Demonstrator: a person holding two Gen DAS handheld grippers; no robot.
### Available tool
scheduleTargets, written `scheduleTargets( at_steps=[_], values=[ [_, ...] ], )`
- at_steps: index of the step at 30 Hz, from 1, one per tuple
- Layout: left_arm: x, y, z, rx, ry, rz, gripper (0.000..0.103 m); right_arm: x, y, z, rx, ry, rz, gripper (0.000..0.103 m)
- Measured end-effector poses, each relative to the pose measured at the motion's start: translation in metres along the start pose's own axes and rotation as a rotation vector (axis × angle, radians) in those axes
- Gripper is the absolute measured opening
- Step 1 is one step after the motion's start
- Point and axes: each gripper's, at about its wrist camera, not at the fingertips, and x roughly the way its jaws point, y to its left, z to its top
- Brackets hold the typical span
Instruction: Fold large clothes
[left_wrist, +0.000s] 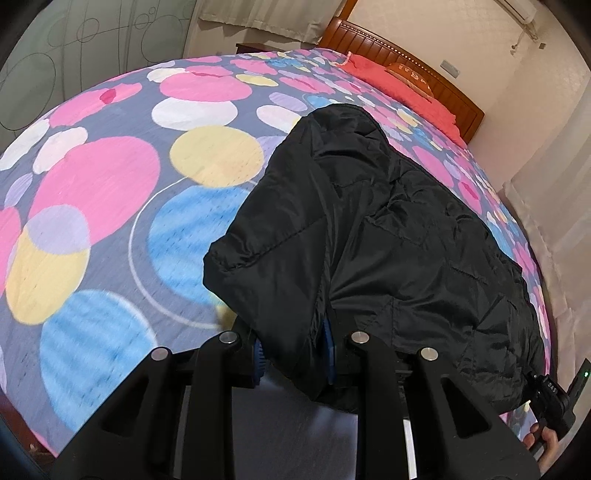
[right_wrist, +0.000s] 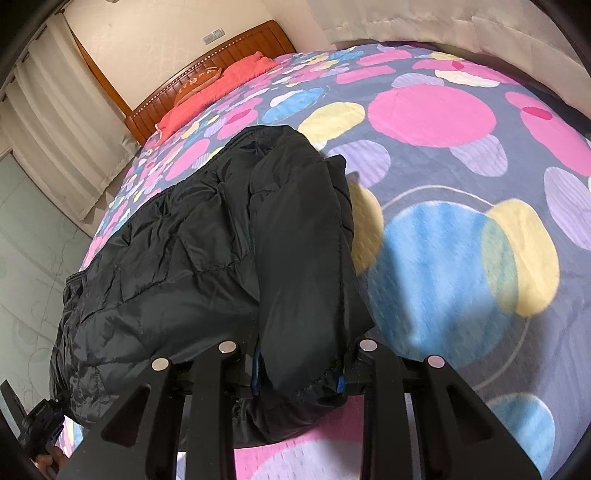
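Jacket (left_wrist: 369, 236) hem pinched at 2 corners, lifted off the bed (left_wrist: 110, 206) near its foot end.
Left gripper (left_wrist: 293, 356) has its fingers closed on a thick fold of black quilted fabric; right gripper (right_wrist: 301, 369) likewise clamps the other lower edge. Body of the garment lies flat toward the headboard (left_wrist: 406, 59) (sleeves appear already tucked in). Judgement: carry both corners forward together, level and equally spaced, keeping the fabric taut so the fold line lands straight; slippery shell may slide, so release only once the edges align.
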Motion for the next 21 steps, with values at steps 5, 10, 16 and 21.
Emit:
scheduleTargets(
  at_steps=[5,10,16,21],
  values=[
    [-0.003,0.004,-0.005,0.004,0.006,-0.003,0.023,-0.003,-0.002,-0.007,-0.009,0.006,-0.007,0.028],
    [0.002,0.008,-0.006,0.004,0.013,-0.005,0.026,-0.002,-0.001,-0.007,-0.019,0.001,-0.021,0.030],
    [0.000,0.006,-0.002,0.024,0.016,0.020,0.041,-0.005,-0.003,-0.008,-0.002,0.012,-0.041,0.041],
    [-0.015,0.010,-0.005,0.048,-0.003,0.042,0.060,-0.020,-0.003,-0.010,-0.023,0.018,-0.061,0.046]
  ],
)
